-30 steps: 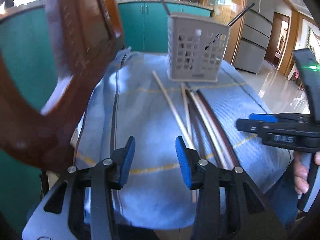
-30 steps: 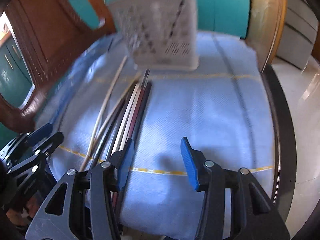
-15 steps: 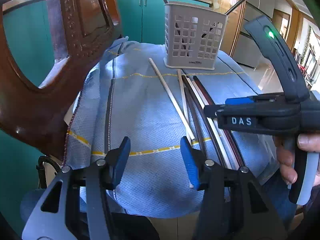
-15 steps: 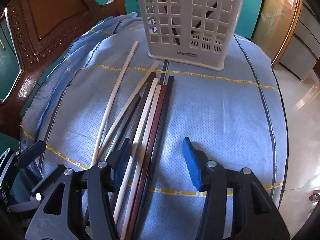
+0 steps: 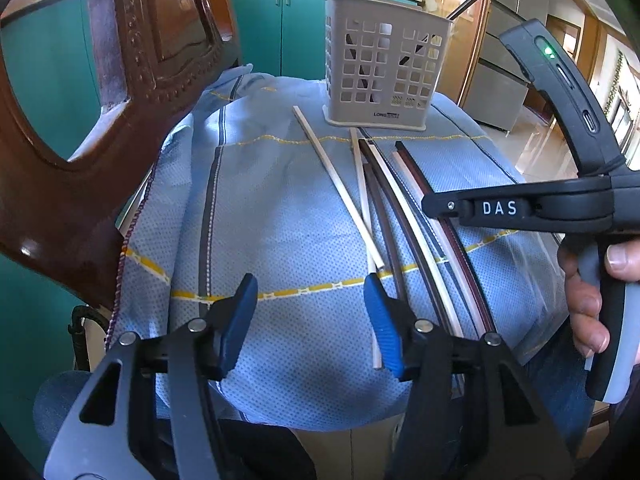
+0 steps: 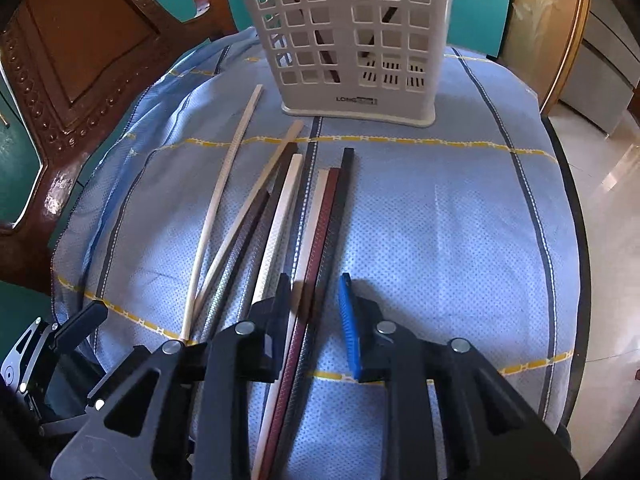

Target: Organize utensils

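A pick-up step is under way: at lower centre of the right wrist view, the right gripper is closing around three chopsticks, not yet clamped. The left gripper, opening, holds nothing. Next, a lift toward the utensil basket at top centre.
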Motion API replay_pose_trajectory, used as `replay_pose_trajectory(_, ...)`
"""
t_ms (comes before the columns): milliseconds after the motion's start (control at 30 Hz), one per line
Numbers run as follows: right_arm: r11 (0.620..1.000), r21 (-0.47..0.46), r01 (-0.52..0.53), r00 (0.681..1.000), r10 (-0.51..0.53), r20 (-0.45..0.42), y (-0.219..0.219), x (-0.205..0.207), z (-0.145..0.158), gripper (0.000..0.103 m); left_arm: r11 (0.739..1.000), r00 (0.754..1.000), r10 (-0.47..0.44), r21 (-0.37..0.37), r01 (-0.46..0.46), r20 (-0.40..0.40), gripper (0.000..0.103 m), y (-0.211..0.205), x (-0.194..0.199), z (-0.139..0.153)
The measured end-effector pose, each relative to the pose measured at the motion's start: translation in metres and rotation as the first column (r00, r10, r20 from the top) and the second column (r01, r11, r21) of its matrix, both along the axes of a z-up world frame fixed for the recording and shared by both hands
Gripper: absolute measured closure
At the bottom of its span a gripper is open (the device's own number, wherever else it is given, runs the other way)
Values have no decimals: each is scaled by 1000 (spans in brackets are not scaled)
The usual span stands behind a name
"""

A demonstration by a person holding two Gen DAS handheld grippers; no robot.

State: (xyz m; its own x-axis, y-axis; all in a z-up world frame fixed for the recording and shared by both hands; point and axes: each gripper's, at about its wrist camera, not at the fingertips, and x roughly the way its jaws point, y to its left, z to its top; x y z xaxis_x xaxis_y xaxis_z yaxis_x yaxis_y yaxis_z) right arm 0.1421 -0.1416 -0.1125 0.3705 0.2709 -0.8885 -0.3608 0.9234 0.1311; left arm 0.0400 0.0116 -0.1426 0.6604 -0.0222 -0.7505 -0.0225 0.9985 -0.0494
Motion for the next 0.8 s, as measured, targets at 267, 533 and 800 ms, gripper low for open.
replay_pose_trajectory(267,1000,-24,-9,1000,10,27,4,-2,-1,80,1000,1000,0,-2,0,-6,44,-1,1,-1)
replay_pose_trajectory(533,996,71,55,998,-53,-20,-18,3,0,84,1000,1000,3,-10,-3,-13,43,-2,1,-3)
replay_pose_trajectory(800,984,110,137,990,-133,-42,-48,10,3,85,1000,1000,-5,-12,5,-20,41,-4,2,-4)
